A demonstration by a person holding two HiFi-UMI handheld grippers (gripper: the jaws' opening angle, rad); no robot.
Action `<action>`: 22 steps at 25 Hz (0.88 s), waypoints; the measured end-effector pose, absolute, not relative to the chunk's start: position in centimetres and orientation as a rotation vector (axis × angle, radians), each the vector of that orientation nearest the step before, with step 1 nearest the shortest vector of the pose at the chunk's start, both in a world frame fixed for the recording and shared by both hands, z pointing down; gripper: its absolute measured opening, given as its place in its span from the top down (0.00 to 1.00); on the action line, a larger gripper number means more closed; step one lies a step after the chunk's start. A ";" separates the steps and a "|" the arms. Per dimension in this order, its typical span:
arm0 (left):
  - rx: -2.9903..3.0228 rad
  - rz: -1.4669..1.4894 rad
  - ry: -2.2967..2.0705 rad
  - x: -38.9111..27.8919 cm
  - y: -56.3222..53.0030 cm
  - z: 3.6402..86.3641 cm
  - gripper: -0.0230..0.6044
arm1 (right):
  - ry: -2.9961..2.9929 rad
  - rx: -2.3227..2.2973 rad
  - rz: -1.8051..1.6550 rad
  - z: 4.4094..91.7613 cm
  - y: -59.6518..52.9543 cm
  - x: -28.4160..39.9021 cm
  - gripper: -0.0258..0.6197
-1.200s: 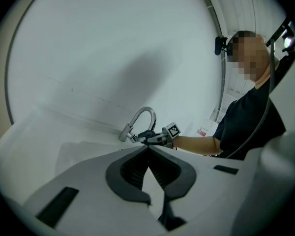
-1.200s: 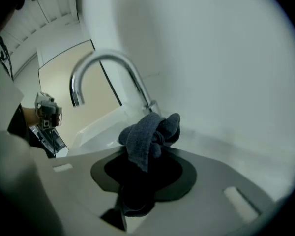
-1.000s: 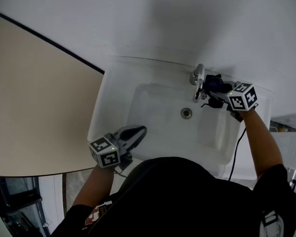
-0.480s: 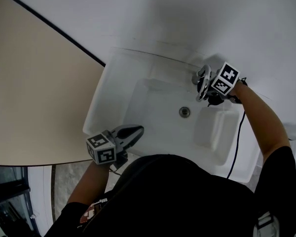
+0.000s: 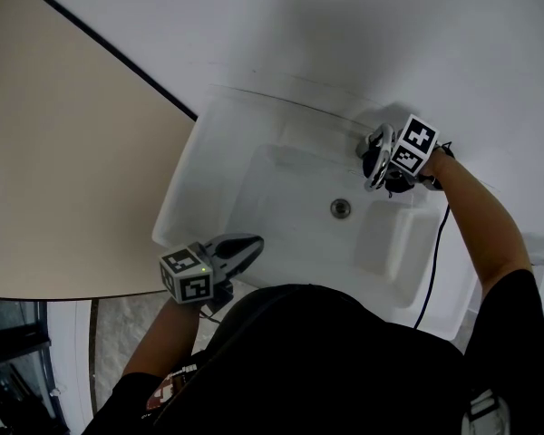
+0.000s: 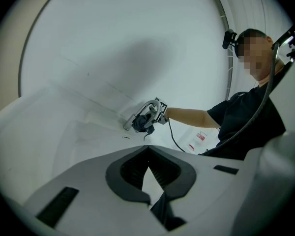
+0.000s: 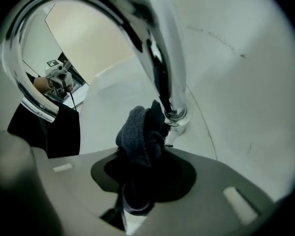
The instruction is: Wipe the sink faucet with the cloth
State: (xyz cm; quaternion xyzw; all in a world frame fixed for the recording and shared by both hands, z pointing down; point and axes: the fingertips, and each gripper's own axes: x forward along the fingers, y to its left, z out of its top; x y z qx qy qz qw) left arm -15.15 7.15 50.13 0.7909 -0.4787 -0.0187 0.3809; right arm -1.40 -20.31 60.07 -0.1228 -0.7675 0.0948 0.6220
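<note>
- faucet (image 7: 162,63) wiping is the step in hand: the right gripper (image 7: 137,183) is pinching a bunched dark cloth (image 7: 139,132), its jaws standing partly apart around the wad, and is pressing it against the chrome stem low down, just above the faucet's base collar.
- the cloth is touching the faucet's stem from one side, while the curved spout is arching up and over the gripper. the gripper is pointing steeply down toward the faucet's foot on the back ledge of the sink (image 5: 189,193).
- the left gripper (image 5: 242,246) is idling with its jaws pressed together and nothing between them. it is hanging well apart from the faucet, at the sink's front rim across the basin.
- judging from this, the wipe is under way, but the cloth is covering only a small part of the faucet. the upper arch and the outlet are lying clear of it at this moment.
- the next move is probably calling for sliding the wad along the faucet, up from the base and round the curve. that means holding the pinch firm so the cloth is not slipping out, and turning the wrist to follow the bend.
</note>
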 end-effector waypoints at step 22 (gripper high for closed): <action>2.034 0.017 -1.143 -12.3 5.4 49.0 0.96 | -2.249 -0.117 0.698 59.8 -14.3 0.5 0.80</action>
